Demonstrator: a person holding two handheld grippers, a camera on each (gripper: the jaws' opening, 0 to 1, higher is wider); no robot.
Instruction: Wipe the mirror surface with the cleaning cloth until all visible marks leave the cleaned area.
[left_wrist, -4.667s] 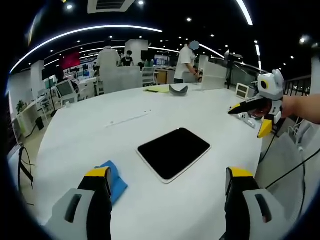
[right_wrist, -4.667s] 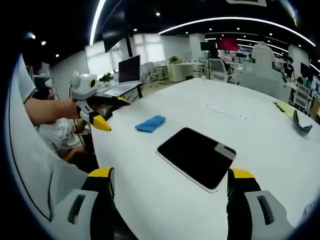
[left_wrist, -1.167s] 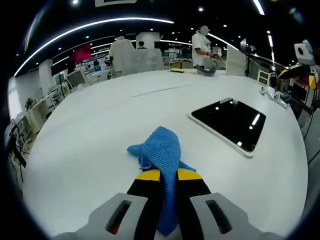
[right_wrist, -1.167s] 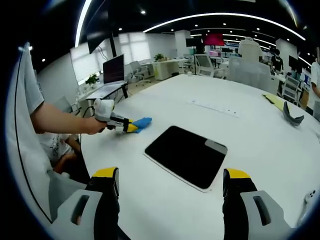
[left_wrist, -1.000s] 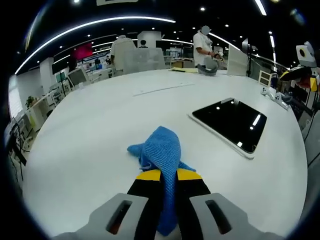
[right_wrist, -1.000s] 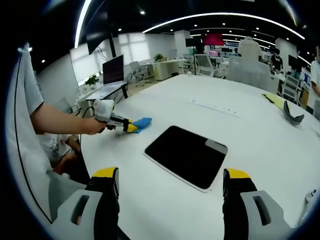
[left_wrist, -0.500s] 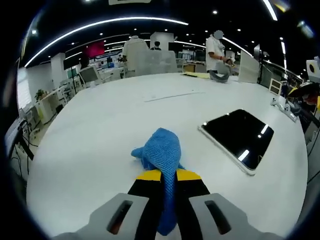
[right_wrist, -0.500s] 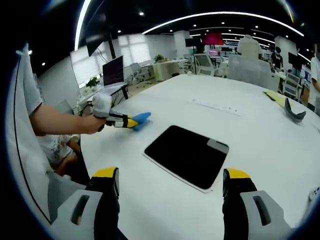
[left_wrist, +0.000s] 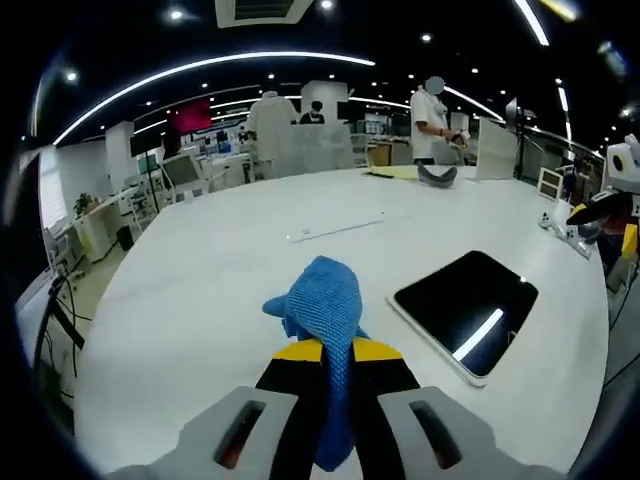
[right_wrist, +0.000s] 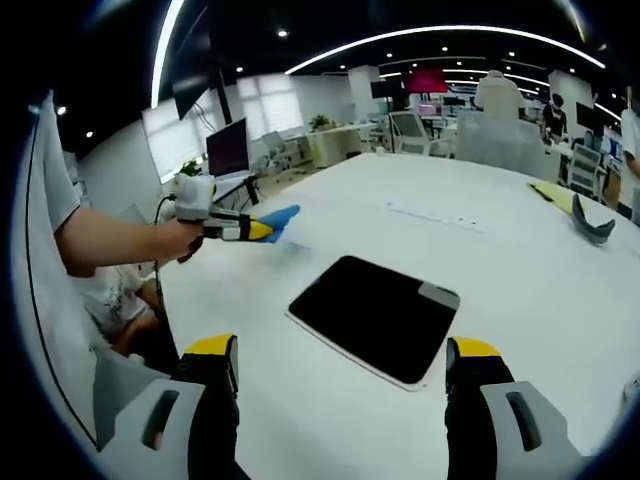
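White laminate forms the large table (left_wrist: 200, 270), which is seen spreading wide in both views, with rows of desks, monitors and ceiling light strips behind it at the far side of the room. On the table the mirror (left_wrist: 465, 312) is laid flat, a dark rounded rectangle in a pale frame; in the left gripper view it is seen to the right of the cloth and beyond the jaws, with a bright streak of light reflected near its near edge, and in the right gripper view (right_wrist: 375, 315) it is placed between and beyond that gripper's jaws. A narrow pale strip (left_wrist: 335, 229) is seen on the table farther off, and a yellow sheet with a dark curved object (right_wrist: 590, 222) is seen near the far right edge. The left gripper (left_wrist: 325, 352) is shown with its yellow-tipped jaws drawn together, clamped on the blue cleaning cloth (left_wrist: 322, 308), which is bunched and sticks out past the tips; it seems to be held clear of the table surface and apart from the mirror. In the right gripper view the same gripper and cloth (right_wrist: 278, 219) are seen at the left, held by a person's hand (right_wrist: 180, 240) over the near left part of the table. The right gripper (right_wrist: 338, 362) is held with its jaws spread wide apart, nothing between them, near the mirror's near edge.
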